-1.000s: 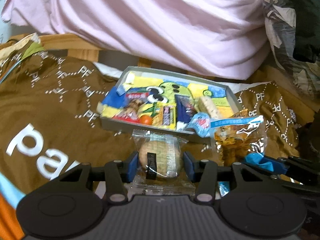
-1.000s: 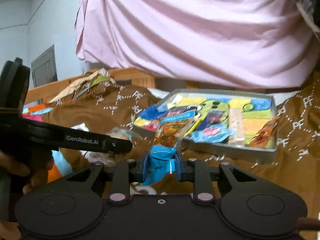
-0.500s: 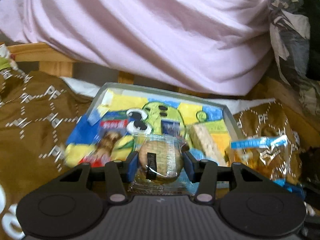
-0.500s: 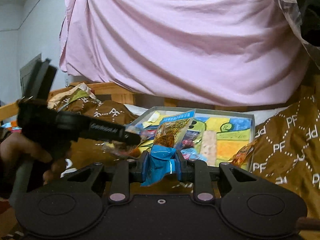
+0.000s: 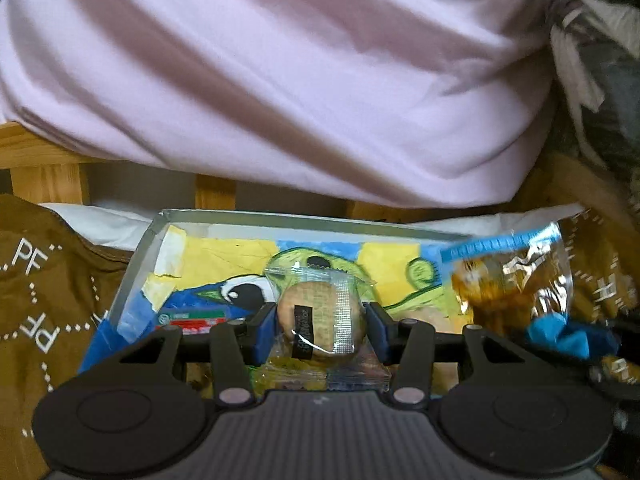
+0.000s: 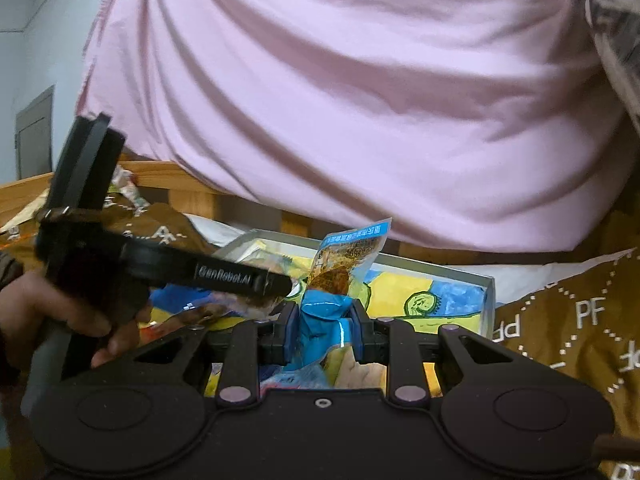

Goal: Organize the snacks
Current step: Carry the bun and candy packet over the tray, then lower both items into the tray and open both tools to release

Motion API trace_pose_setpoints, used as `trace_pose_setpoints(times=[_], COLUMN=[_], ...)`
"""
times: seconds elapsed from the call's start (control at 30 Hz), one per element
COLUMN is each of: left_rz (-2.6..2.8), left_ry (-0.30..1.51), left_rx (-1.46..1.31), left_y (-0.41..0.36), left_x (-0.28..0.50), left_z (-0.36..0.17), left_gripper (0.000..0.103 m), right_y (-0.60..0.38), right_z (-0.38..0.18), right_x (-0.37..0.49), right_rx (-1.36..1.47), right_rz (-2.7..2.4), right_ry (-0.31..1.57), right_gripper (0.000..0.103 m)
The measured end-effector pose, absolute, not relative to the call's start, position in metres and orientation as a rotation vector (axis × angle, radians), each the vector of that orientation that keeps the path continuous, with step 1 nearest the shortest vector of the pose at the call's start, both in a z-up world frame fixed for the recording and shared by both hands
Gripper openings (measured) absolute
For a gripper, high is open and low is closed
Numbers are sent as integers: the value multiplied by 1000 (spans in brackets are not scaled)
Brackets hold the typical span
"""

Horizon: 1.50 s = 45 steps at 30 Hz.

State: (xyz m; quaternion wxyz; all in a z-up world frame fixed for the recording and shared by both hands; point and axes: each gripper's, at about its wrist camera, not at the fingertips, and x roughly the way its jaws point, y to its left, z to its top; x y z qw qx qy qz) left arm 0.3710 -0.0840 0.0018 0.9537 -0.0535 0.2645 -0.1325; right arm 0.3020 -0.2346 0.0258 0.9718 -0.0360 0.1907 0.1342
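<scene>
Left tongs (image 5: pixel 321 330): I've got them clenched on the wrapped cookie (image 5: pixel 320 320) — over the tray's near edge
Right tongs (image 6: pixel 322 330): gripping the blue snack packet (image 6: pixel 340 276) by its lower end — upright, above the tray (image 6: pixel 490 292)
Tray: on the brown blanket (image 6: pixel 580 320)

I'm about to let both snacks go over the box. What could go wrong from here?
1. The left gripper and the right gripper are close together above the box; they could bump.
2. The blue snack bag is pinched only at its lower end and may swing or slip.
3. The wrapped cookie may land on snacks already inside.
</scene>
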Motion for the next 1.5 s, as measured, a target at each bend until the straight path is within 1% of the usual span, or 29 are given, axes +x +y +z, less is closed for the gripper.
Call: trace_pose_setpoints(times=[0.27, 0.6, 0.97, 1.23, 1.27, 1.33, 1.37, 1.43, 1.5], left_rz=[-248, -228, -232, -228, -226, -224, -222, -217, -217], left_ry=[598, 609, 615, 619, 621, 624, 625, 625, 620], left_rx=[-127, -110, -137, -134, -133, -134, -133, -134, -138], left_y=[-61, -59, -50, -50, -50, -51, -51, -51, -51], left_x=[385, 386, 384, 381, 380, 378, 377, 374, 371], left_z=[-24, -32, -32, -29, -29, -28, -28, -25, -23], left_gripper=[52, 52, 52, 53, 54, 61, 63, 66, 69], right_y=[-215, -197, -182, -181, -182, -185, -186, -188, -190], right_z=[-1, -13, -20, -21, -21, -22, -22, -23, -24], right_x=[338, 357, 360, 360, 359, 358, 356, 354, 353], right_rx=[-78, -146, -170, -179, -179, -165, -156, -154, -146], right_rz=[285, 274, 280, 266, 262, 258, 258, 249, 245], right_ry=[474, 512, 502, 493, 493, 493, 493, 494, 495], right_gripper=[28, 29, 29, 31, 32, 37, 39, 48, 53])
